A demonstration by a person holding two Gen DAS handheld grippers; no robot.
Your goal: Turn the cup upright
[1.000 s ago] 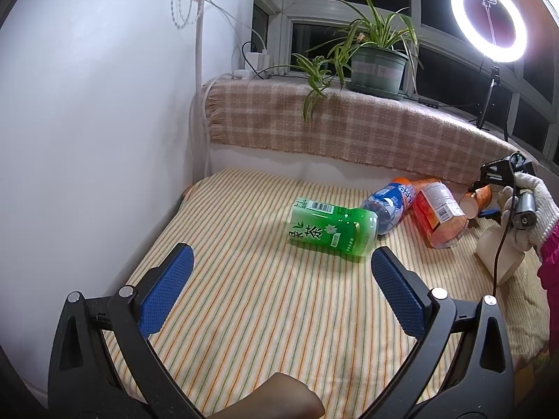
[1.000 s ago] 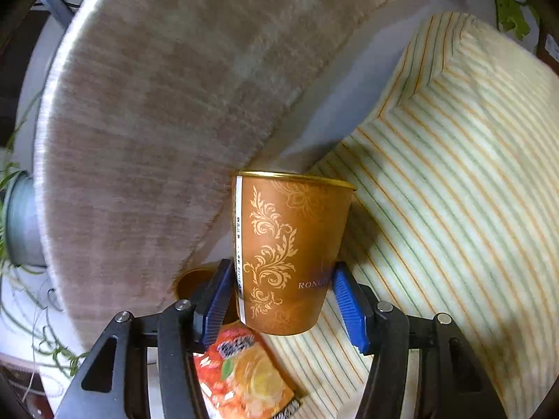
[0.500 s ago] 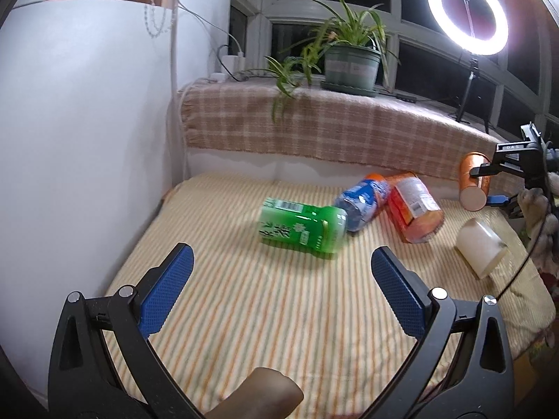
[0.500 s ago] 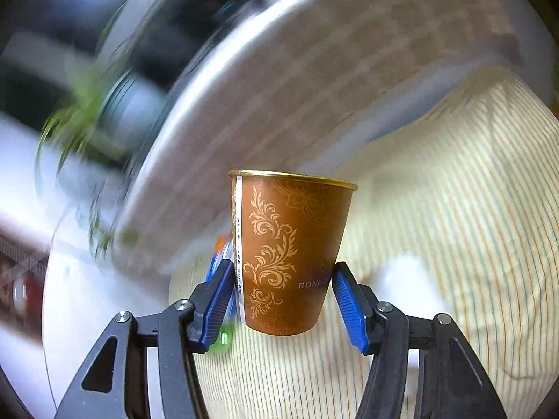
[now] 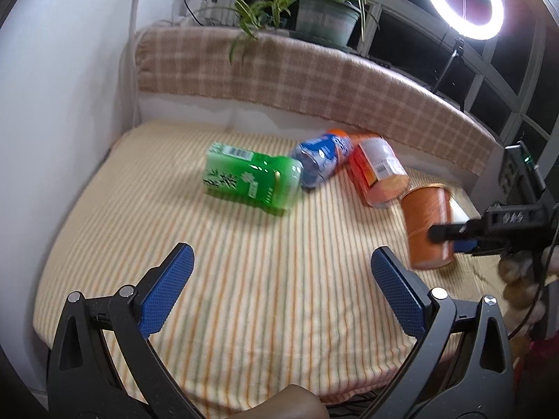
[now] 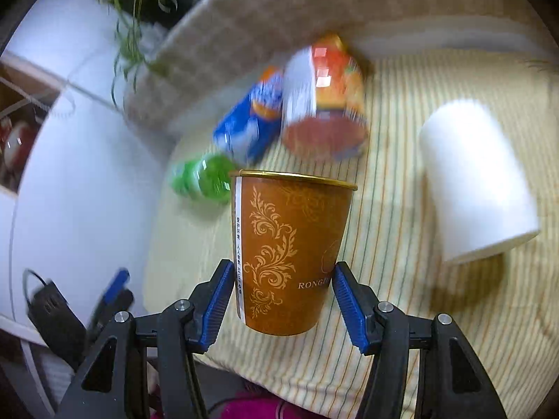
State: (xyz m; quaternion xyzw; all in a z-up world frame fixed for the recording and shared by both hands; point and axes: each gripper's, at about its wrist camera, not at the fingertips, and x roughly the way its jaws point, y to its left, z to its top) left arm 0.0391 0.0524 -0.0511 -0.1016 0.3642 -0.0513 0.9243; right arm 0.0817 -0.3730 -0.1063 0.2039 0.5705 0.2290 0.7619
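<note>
A brown paper cup with gold scrollwork is clamped between the blue pads of my right gripper, rim pointing away from the camera. In the left wrist view the same cup stands roughly upright at the right, rim up, low over the striped cloth, held by my right gripper. I cannot tell if its base touches the cloth. My left gripper is open and empty over the cloth's near part.
A green bottle, a blue bottle and an orange canister lie on their sides mid-cloth. A white cup lies on its side to the right. A plaid-covered ledge with a potted plant backs the cloth.
My right gripper has swung the brown cup from on its side to upright and lowered it towards the cloth near the orange canister. My left gripper stays open; its view has shifted.
</note>
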